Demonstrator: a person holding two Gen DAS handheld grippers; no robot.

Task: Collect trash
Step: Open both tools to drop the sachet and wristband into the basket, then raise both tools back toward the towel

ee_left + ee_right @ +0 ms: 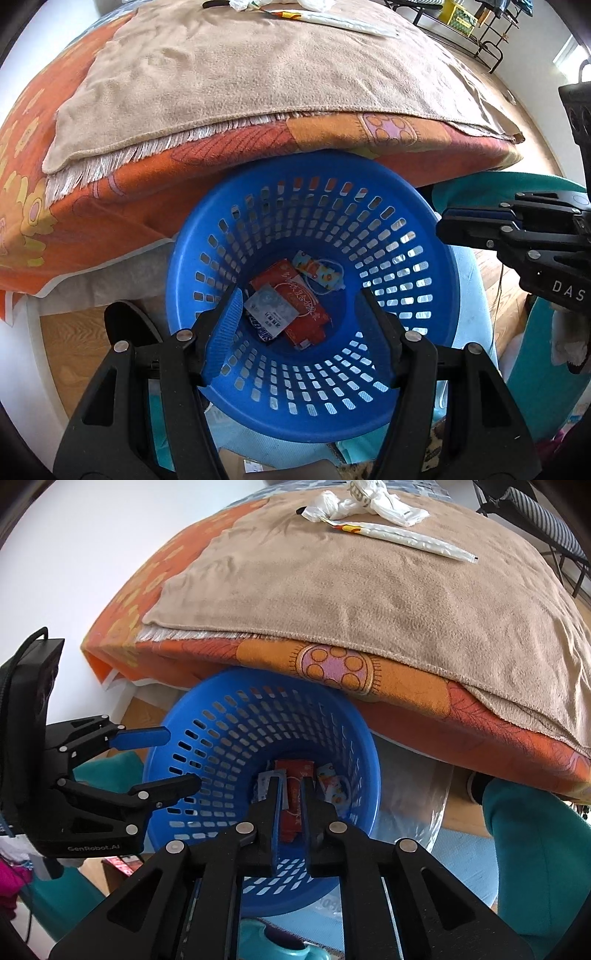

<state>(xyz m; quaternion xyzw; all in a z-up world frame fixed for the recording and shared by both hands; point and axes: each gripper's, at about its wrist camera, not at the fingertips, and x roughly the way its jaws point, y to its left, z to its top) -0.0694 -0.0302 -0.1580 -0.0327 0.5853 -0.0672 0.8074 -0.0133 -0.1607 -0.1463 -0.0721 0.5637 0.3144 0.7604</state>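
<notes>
Both grippers hang steeply over the blue basket [314, 280]: left gripper [295, 314] spread wide and empty, right gripper [291, 797] barely parted, holding nothing. Red wrapper [295, 295] lies inside the basket. Beyond the basket, crumpled plastic [369, 504] looks light and crushable; pinch a bunched fold.

A red wrapper [295, 302], a grey-white packet [269, 306] and a small orange-patterned wrapper [319, 275] are seen lying flat at the bottom of the blue perforated basket [424, 332]. A crumpled white plastic bag [362, 506] and a long white wrapper [406, 539] are left on the beige blanket [369, 602].
</notes>
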